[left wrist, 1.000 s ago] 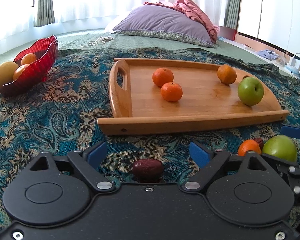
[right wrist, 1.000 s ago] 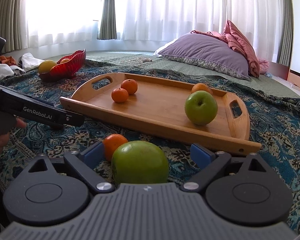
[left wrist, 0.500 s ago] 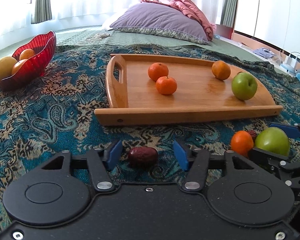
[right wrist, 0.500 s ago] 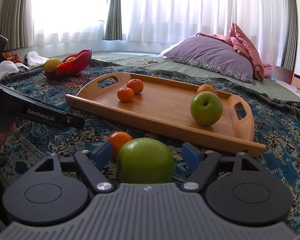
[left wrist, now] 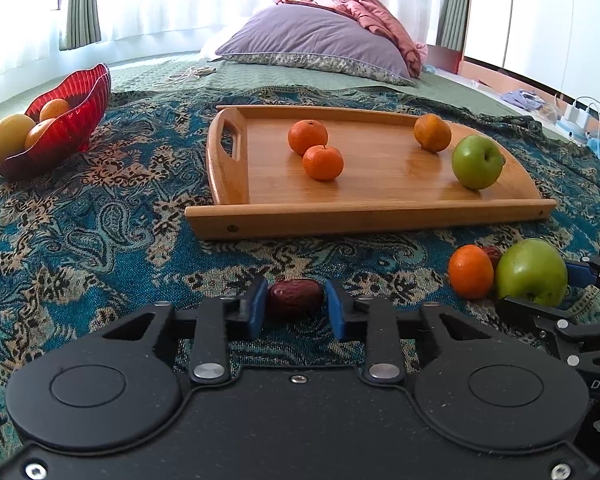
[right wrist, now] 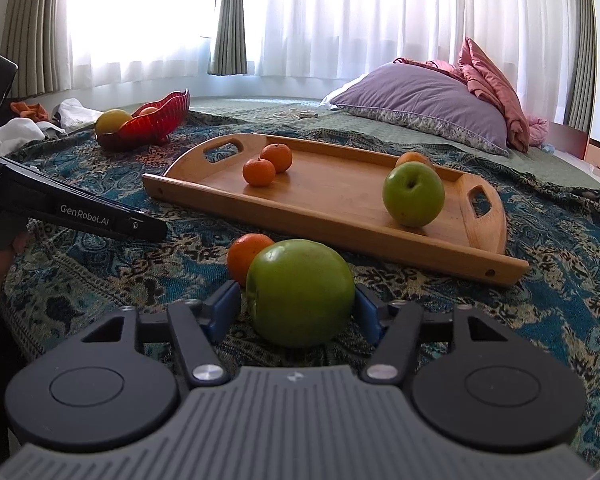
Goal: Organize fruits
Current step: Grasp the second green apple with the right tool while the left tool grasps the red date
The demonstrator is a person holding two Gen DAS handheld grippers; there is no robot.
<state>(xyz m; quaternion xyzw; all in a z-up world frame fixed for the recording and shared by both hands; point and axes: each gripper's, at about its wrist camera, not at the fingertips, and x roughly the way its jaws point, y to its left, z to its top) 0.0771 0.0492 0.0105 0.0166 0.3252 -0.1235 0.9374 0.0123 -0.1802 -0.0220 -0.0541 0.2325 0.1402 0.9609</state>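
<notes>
We see each claw bracketing its fruit just short of the tray [left wrist: 364, 216] — left claw [left wrist: 296, 306] pinching the date [left wrist: 295, 298] crosswise, right claw [right wrist: 298, 312] closing on the apple [right wrist: 300, 292], grip not yet certain.

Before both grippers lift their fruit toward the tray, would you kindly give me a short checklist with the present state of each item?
1. Red date centred in the left gripper: ok; it sits between both blue fingers.
2. Left fingers clamped on the date: cannot tell; they are close, but contact is unclear.
3. Green apple in the right gripper: ok; a finger shows at each side of it.
4. Right grip firm: cannot tell; the apple hides the contact.
5. Neighbouring orange clear of the apple: not ok; it sits right against it and may roll.
6. Free room on the wooden tray: ok; its near middle is bare.
</notes>
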